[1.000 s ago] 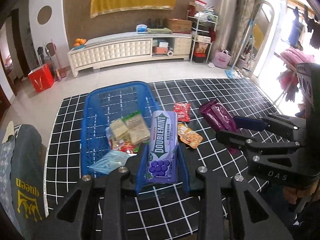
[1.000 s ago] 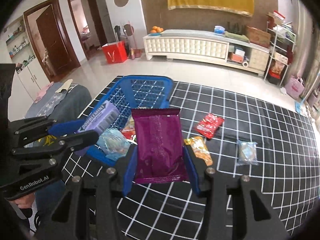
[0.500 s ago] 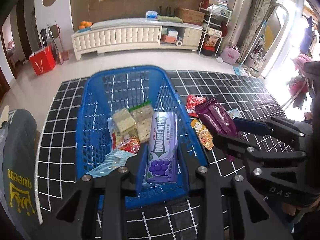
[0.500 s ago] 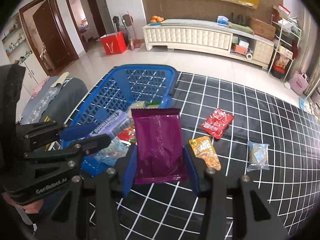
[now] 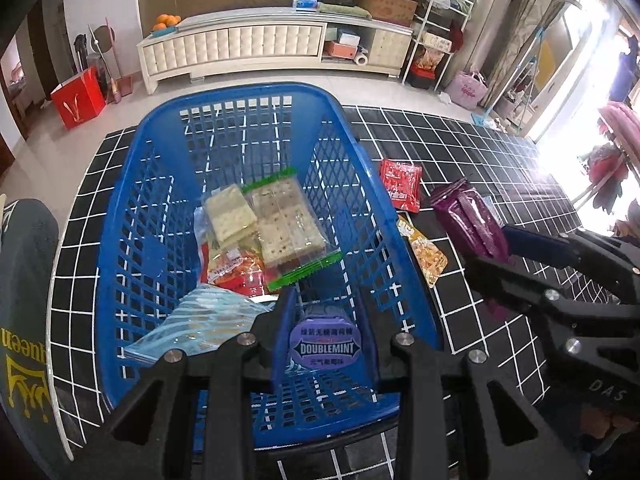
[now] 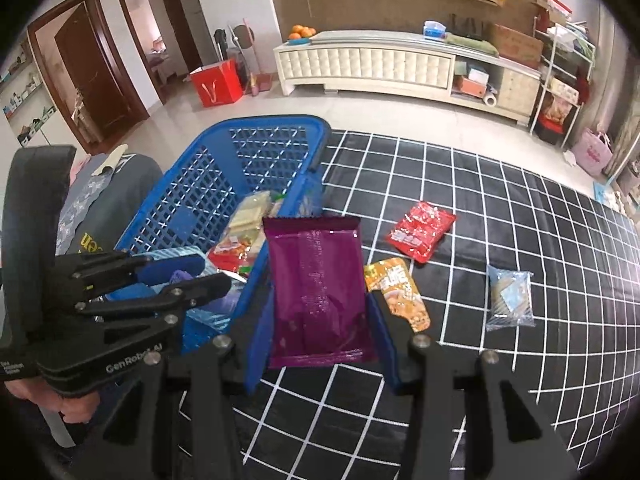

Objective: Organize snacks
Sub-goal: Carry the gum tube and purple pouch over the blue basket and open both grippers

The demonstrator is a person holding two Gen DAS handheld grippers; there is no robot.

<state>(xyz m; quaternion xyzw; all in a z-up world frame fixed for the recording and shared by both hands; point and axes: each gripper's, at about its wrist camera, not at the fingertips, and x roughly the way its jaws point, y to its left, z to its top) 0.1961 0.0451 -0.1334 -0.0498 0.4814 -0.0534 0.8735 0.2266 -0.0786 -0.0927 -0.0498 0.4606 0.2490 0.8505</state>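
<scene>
A blue plastic basket stands on the black grid mat and holds cracker packs, a red-orange bag and a pale blue packet. My left gripper is inside the basket near its front wall, shut on a purple Doublemint gum pack seen end-on. My right gripper is shut on a purple snack bag, held just right of the basket's rim. On the mat lie a red packet, an orange packet and a clear blue-tinted packet.
A grey cushion with yellow lettering sits left of the basket. Beyond the mat are a tiled floor, a white low cabinet, a red paper bag and a wire shelf. A hand holds the left tool.
My left gripper has moved forward and down from the basket's right outer side into the basket, tipping the gum pack end-on. The right gripper with the purple bag has sunk slightly toward the basket.
</scene>
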